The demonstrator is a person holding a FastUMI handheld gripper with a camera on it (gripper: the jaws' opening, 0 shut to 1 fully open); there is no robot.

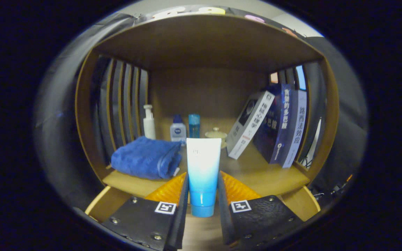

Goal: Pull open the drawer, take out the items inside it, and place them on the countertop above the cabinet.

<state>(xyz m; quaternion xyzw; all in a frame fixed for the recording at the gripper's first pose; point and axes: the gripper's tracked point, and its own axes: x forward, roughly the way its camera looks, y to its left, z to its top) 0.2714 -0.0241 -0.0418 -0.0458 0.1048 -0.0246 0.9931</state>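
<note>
The step in hand looks like setting the tube down on the bench above the cabinet. The tongs hold it between both fingers, cap end down and crimped end up, just past the near edge of the bench. To do it well, carry the tube forward over bare wood, lower it until the cap rests, then open the fingers slowly, since a tall tube on a small cap is likely to tip.

On the left, a folded blue towel lies close beside the tube, so drifting that way would brush it. Behind the towel stands a white pump bottle against the slatted side wall. Further back in the middle are a small clear bottle with a blue cap, a slim blue bottle and a small lidded pot. To the right, leaning books fill the far corner. The open room is the bare wood ahead and to the right, between tube and books. The overhead panel limits lifting.
</note>
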